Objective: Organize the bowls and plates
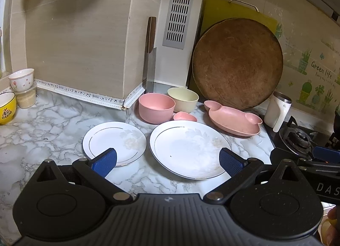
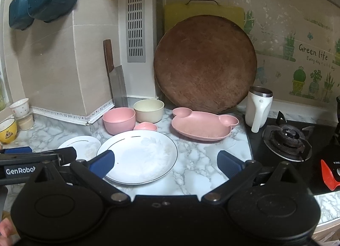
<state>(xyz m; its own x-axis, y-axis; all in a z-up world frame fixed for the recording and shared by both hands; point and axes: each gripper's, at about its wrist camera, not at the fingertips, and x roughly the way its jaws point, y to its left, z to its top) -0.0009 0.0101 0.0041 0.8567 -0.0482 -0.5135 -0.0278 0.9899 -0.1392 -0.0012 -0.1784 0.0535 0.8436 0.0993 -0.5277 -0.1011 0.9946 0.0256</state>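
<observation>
White plates (image 1: pixel 189 148) lie below both empty, spread claws (image 1: pixel 167 162).

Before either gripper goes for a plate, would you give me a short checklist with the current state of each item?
1. Left gripper open and empty: ok.
2. Right gripper open and empty: ok.
3. Small white plate and large white plate bare: ok.
4. The plates lie apart on the counter: ok.
5. Pink bowl and cream bowl upright, empty: ok.
6. Plate rims chipped: cannot tell.
</observation>
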